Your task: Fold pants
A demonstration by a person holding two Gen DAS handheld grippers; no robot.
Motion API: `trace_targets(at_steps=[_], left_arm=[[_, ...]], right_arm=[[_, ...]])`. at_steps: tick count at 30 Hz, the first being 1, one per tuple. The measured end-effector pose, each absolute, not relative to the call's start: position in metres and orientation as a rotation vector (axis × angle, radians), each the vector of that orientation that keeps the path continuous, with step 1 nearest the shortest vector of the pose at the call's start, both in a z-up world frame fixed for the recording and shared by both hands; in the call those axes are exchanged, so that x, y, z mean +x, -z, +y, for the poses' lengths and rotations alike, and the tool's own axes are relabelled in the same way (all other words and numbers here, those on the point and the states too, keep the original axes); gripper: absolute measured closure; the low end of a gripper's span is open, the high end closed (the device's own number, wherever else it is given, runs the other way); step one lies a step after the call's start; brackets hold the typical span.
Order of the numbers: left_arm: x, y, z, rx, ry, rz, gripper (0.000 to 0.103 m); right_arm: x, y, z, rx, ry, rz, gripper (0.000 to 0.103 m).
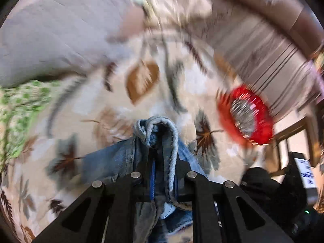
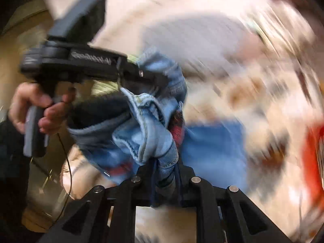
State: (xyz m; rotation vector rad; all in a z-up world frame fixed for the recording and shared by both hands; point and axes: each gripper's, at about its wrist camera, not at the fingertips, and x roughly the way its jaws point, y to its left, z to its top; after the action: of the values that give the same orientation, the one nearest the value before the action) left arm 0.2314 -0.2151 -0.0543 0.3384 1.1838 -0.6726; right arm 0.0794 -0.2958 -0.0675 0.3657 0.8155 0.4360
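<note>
- The left hand-held gripper (image 1: 162, 147) is closed down on a bunched edge of the jeans (image 1: 113, 160); a thick pale hem loops over its tips and the denim runs back between the jaws.
- The right hand-held gripper (image 2: 165, 162) is likewise clamped tight on a wad of the same jeans, with light blue folds bulging out just past its tips.
- In the right wrist view the left hand-held gripper comes in from the left, held by a bare hand (image 2: 40, 109), its tips buried in the denim just above the right one's hold. The two holds are near each other.
- The jeans hang from both holds over a bed (image 1: 202, 85) covered in a leaf-print sheet. More blue denim trails below, but blur hides whether it rests on the sheet.
- Also on the bed: a grey cloth (image 1: 50, 36) towards the far left, a green-patterned cloth (image 1: 20, 109) at the left edge, and a red round object (image 1: 246, 115) to the right, well apart from the jeans.
- Step, as I judge it: the jeans are gathered and lifted, not yet laid flat or folded.
- Next move calls for drawing the two holds apart to spread the fabric, then lowering it onto a bare stretch of sheet, clear of the red object.
</note>
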Motion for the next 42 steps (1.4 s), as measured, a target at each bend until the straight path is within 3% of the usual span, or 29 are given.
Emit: trace_targets(at_steps=[3,4,5,6,7,9,11,16,21,25,27,28,29,30,31,36,42], left_arm=[[0.248,0.123,-0.247,0.363,0.612,1.309,0.081],[0.249,0.135,-0.249,0.335,0.609,1.325,0.070],[0.250,0.142,-0.251,0.305,0.624,1.333,0.054],[0.251,0.138,-0.249,0.240,0.662,1.327,0.046],[0.251,0.130,-0.244,0.186,0.687,1.318,0.035],[0.246,0.092,-0.221,0.027,0.752,1.258,0.025],[0.236,0.050,-0.187,-0.071,0.792,1.171,0.007],[0.183,0.001,-0.094,0.115,0.720,0.968,0.003],[0.120,0.051,-0.046,0.470,0.642,0.907,0.003],[0.091,0.091,-0.046,0.592,0.633,0.823,0.003],[0.089,0.110,-0.059,0.642,0.613,0.784,0.003],[0.090,0.120,-0.067,0.659,0.604,0.771,0.004],[0.095,0.131,-0.077,0.678,0.607,0.778,0.028],[0.100,0.142,-0.084,0.707,0.621,0.817,0.066],[0.108,0.147,-0.086,0.719,0.602,0.863,0.095],[0.116,0.115,-0.064,0.480,0.720,0.863,0.095],[0.139,0.163,-0.075,0.480,0.680,1.036,0.095]], right_arm=[[0.082,0.104,-0.330,0.462,-0.334,0.983,0.075],[0.077,0.108,-0.338,0.471,-0.307,1.004,0.061],[0.071,0.108,-0.344,0.460,-0.275,1.003,0.040],[0.065,0.105,-0.350,0.449,-0.259,0.988,0.030],[0.058,0.100,-0.357,0.448,-0.248,0.961,0.025],[0.053,0.091,-0.363,0.432,-0.242,0.941,0.025],[0.053,0.080,-0.368,0.410,-0.250,0.920,0.025],[0.054,0.051,-0.356,0.374,-0.363,0.861,0.025],[0.070,0.032,-0.326,0.336,-0.478,0.859,0.025],[0.100,0.035,-0.289,0.239,-0.552,0.912,0.025],[0.113,0.041,-0.272,0.182,-0.583,0.945,0.032],[0.116,0.043,-0.266,0.159,-0.598,0.950,0.072],[0.119,0.045,-0.259,0.131,-0.612,0.971,0.089],[0.122,0.048,-0.253,0.098,-0.620,1.000,0.089],[0.121,0.048,-0.251,0.072,-0.624,1.001,0.089],[0.112,0.040,-0.280,0.012,-0.541,0.993,0.091],[0.121,0.118,-0.286,-0.013,-0.440,1.167,0.092]])
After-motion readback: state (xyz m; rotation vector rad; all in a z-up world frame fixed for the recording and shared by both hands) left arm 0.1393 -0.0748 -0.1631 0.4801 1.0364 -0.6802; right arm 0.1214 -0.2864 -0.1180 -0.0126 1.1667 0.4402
